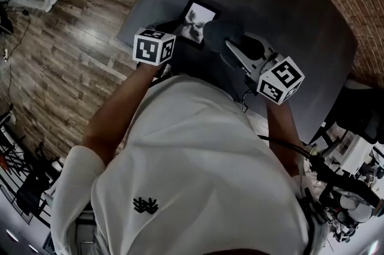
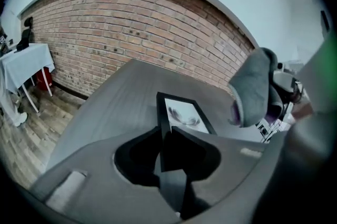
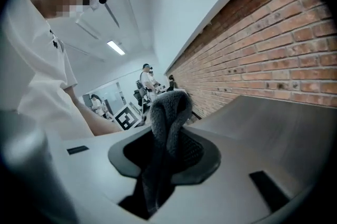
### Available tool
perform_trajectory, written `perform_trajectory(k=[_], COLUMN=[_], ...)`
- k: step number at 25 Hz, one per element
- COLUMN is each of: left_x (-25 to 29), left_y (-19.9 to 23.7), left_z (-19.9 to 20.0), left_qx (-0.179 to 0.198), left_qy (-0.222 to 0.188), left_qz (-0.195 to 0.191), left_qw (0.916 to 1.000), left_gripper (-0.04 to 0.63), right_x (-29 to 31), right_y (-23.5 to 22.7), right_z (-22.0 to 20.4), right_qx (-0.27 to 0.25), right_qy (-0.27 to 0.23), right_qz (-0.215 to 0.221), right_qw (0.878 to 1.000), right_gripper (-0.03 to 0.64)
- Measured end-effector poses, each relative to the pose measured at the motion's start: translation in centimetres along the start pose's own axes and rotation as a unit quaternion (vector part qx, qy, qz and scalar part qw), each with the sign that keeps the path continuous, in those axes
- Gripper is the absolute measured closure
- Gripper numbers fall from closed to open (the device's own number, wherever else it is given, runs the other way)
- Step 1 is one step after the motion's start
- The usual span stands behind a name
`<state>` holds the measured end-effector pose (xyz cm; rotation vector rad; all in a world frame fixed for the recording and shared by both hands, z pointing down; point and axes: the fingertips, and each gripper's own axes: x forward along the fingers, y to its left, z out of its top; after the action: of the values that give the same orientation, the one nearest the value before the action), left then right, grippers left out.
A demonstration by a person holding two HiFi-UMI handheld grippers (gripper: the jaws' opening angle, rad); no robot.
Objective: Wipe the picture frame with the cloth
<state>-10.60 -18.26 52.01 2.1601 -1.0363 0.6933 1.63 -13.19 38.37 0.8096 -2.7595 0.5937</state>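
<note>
Left gripper (image 2: 164, 138) was clamped on the near edge of the picture frame (image 2: 185, 112), holding it over the dark table (image 2: 116, 96). Right gripper (image 3: 167, 136) was clamped on the grey cloth (image 3: 171, 104), bunched up, just beside the frame's right side.

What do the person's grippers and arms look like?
The left gripper and right gripper are pale grey with dark hollows round the jaws. Each bears a white cube with black square markers. The person wears a white short-sleeved shirt.
</note>
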Motion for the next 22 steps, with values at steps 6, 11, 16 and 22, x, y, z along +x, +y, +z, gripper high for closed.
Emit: perform_trajectory(k=[6,11,16,22], left_x=[-1.7,-3.5,-4.3,-4.8], left_y=[-3.9,-5.5,-6.0,-5.9], left_z=[0.9,0.7,0.2,-0.1], left_qx=[0.039,0.046,0.047,0.044], left_qy=[-0.006,-0.016,-0.021,-0.025], left_qz=[-0.029,-0.045,-0.054,-0.056], left_qw=[0.9988,0.9978,0.9972,0.9971], left_gripper=[0.522,0.522,0.522,0.522], right_x=[4.9,5.8,5.6,4.3], right_y=[1.7,-0.3,-4.5,-6.0], right_z=[0.5,-0.4,0.3,2.0], right_qx=[-0.019,-0.027,-0.035,-0.037], right_qy=[0.020,0.043,0.044,0.019], right_qz=[0.073,0.052,-0.010,-0.044], right_qw=[0.997,0.997,0.998,0.998], right_gripper=[0.508,0.508,0.508,0.508])
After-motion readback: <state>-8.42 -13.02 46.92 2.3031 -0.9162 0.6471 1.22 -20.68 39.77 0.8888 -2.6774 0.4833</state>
